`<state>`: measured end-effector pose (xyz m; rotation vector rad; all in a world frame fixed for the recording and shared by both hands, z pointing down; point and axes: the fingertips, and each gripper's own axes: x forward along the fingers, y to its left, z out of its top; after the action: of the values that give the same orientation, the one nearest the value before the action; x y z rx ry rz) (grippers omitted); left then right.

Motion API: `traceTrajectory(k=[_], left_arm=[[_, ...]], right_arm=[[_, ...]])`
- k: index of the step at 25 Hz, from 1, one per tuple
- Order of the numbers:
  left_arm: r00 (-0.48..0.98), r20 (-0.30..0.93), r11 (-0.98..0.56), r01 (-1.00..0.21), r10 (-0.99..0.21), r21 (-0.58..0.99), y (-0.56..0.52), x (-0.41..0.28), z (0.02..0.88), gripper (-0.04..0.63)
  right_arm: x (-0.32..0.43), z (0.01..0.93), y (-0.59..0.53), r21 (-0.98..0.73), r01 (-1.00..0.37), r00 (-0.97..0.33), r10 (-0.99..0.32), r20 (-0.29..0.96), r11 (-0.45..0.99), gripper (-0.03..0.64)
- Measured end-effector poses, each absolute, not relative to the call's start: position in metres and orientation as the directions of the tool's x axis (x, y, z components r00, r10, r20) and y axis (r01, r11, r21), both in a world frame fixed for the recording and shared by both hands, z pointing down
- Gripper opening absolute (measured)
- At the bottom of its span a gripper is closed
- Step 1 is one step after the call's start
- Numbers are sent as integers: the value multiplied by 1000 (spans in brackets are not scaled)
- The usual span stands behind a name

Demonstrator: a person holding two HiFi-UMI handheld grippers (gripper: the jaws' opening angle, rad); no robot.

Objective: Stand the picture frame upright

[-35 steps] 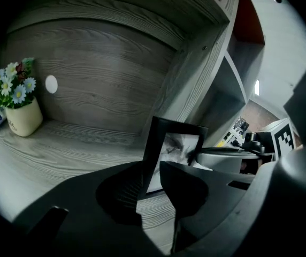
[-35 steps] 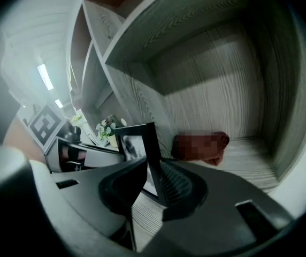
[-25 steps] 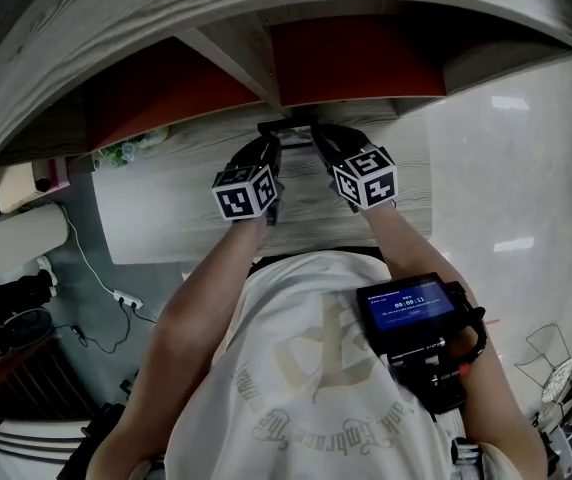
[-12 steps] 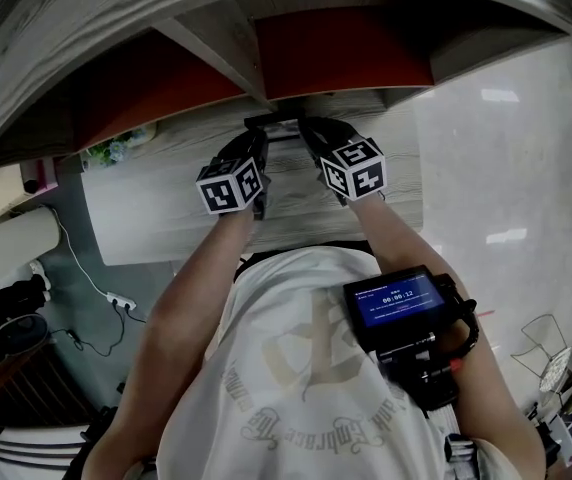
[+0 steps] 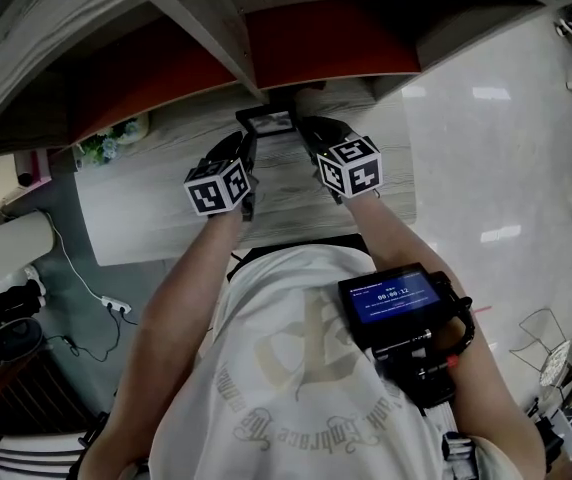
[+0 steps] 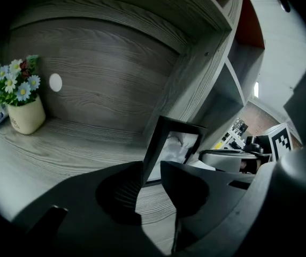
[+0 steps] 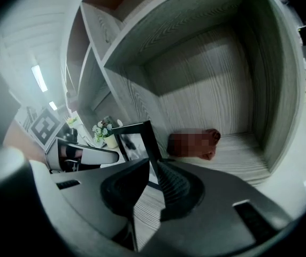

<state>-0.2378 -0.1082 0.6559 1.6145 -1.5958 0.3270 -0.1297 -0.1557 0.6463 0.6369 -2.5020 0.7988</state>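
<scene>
Black rectangular picture frame standing on grey wood-grain desk.
Left hand-held gripper: jaws opening, frame's left edge between them. Right hand-held gripper: jaws closing onto its right edge.

The head view is dim. The white floor right of the picture frame shines with glare spots. The shelf boxes above the picture frame are shadowy. The 2 gripper views bend at the edges, with black corners. A long lamp glows left of the picture frame.
</scene>
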Motion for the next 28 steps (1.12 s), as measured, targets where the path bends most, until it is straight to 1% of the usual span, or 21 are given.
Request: traceTrajectory(k=[2,3,4,5,6,8,13,28], left_arm=[[158,681,143,-920,-715,364,-97,-241,644,101],[158,677,142,-920,-719,365,-91,-242,638,94],[158,672,140,-920,-724,367,-86,-243,633,94],[158,667,137,-920,-728,368,-82,-243,629,83],[159,663,134,-920,-732,369,-77,-243,627,60],[164,650,122,-920,-742,372,-71,-242,623,60],[175,604,89,-920,-777,381,-59,-238,607,11],[214,511,-3,-924,-832,383,-7,-225,566,11]], right_arm=[[-128,634,-148,-415,-548,-797,-303,522,726,47],[-128,627,-144,-411,-551,-796,-310,520,727,26],[-127,622,-140,-407,-553,-796,-316,517,727,26],[-127,618,-137,-404,-554,-796,-321,514,728,24],[-127,616,-134,-402,-555,-796,-325,511,728,6],[-126,611,-129,-398,-555,-798,-333,502,731,6],[-123,593,-120,-409,-549,-814,-355,460,729,6],[-114,544,-66,-385,-475,-864,-338,373,791,3]])
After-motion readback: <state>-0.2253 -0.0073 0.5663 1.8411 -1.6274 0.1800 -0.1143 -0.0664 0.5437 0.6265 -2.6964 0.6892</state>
